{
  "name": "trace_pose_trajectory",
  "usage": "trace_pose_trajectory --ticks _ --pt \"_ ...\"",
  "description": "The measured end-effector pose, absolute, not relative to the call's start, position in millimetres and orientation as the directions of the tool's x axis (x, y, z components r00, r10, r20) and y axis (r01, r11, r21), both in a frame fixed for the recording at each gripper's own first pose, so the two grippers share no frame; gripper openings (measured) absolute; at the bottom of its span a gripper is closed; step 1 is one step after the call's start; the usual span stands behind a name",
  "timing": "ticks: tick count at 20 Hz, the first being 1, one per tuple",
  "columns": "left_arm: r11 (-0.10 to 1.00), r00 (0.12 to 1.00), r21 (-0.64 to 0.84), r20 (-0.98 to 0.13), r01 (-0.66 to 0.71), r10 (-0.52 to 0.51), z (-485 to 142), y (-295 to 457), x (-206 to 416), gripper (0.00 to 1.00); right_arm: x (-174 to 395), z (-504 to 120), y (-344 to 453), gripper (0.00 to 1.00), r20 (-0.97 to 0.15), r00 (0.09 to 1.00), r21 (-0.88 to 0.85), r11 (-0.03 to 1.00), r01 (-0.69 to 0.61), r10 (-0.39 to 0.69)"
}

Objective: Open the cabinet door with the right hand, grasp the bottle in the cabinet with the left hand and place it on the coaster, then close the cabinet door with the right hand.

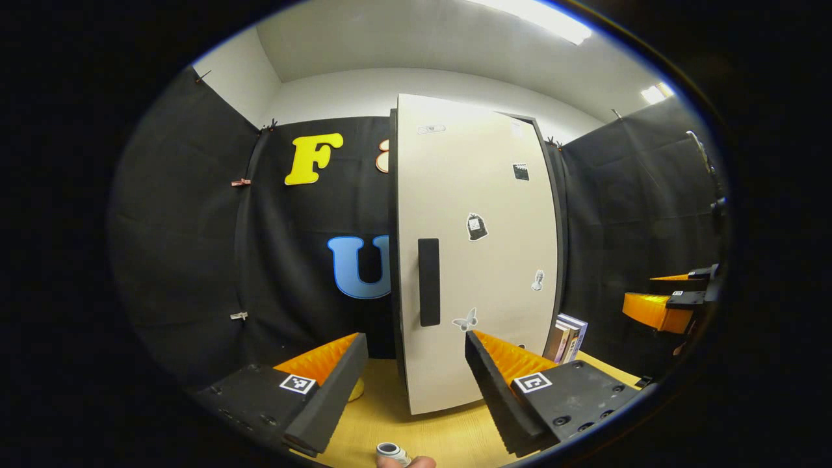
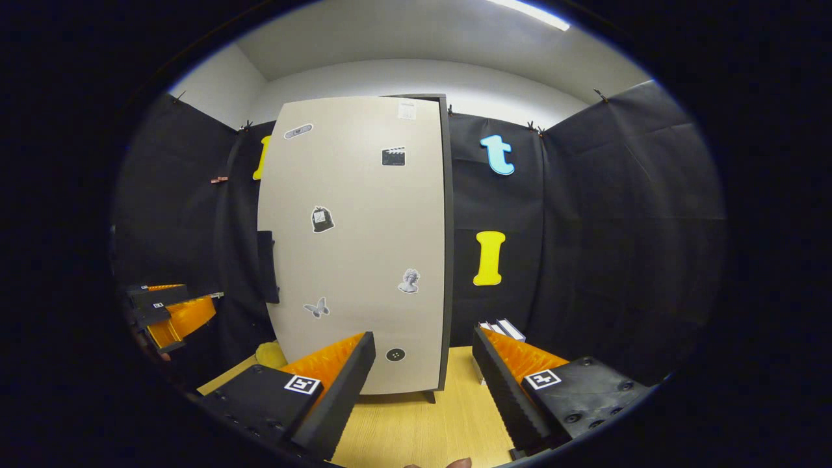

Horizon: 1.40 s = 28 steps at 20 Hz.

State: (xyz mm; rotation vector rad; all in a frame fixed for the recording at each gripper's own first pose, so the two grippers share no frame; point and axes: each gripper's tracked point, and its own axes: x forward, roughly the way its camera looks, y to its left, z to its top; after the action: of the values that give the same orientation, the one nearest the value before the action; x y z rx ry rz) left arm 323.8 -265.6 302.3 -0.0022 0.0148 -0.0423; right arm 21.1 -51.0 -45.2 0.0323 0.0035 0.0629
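- Black booth cloth backs a wooden counter [image 1: 455, 435].
- Closed cabinet door [image 1: 478, 260] stands far beyond both grippers.
- Left gripper [image 1: 416, 396] fingers spread, empty.
- Right gripper [image 2: 422, 390] fingers spread, empty.

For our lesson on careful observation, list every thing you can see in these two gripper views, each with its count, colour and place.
tall beige cabinet door: one, beige, shut, standing on the table, centre.
black vertical bar handle: one, black, on the door's left edge.
small stickers: several, black and white, scattered over the door.
light wooden table: one, pale yellow, under the cabinet.
upright books: a few, pale covers, right of the cabinet.
small yellow object: one, yellow, left of the cabinet base; cannot tell what it is.
ceiling light strip: one, white, overhead.
left gripper: one, fingers apart, empty.
right gripper: one, fingers apart, empty.
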Motion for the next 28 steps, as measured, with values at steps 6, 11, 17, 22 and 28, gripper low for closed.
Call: trace_pose_trajectory --ticks 6,11,17,22,28 --pt "0.999 0.999 0.0 -0.014 0.043 -0.043 301.6 -269.2 325.1 0.95 20.6 -45.2 -55.4 0.98 -0.004 0.998 0.035 0.998 -0.058 0.058" --pt "0.999 0.999 0.006 -0.016 0.043 -0.043 301.4 -268.6 325.0 0.95 19.5 -44.5 -56.6 0.98 -0.002 0.998 0.038 0.998 -0.057 0.057" --pt "0.999 0.999 0.01 -0.018 0.039 -0.038 301.0 -268.0 324.6 0.95 18.0 -44.8 -54.9 0.98 -0.002 0.998 0.036 0.998 -0.06 0.06" --pt "0.999 0.999 0.013 -0.018 0.038 -0.038 302.2 -268.1 323.9 0.95 17.3 -46.5 -54.3 0.98 -0.006 0.998 0.041 0.997 -0.061 0.061" --pt "0.999 0.999 0.013 -0.016 0.042 -0.042 301.3 -268.6 323.3 0.95 18.1 -45.6 -54.3 0.98 -0.003 0.998 0.039 0.997 -0.061 0.061"
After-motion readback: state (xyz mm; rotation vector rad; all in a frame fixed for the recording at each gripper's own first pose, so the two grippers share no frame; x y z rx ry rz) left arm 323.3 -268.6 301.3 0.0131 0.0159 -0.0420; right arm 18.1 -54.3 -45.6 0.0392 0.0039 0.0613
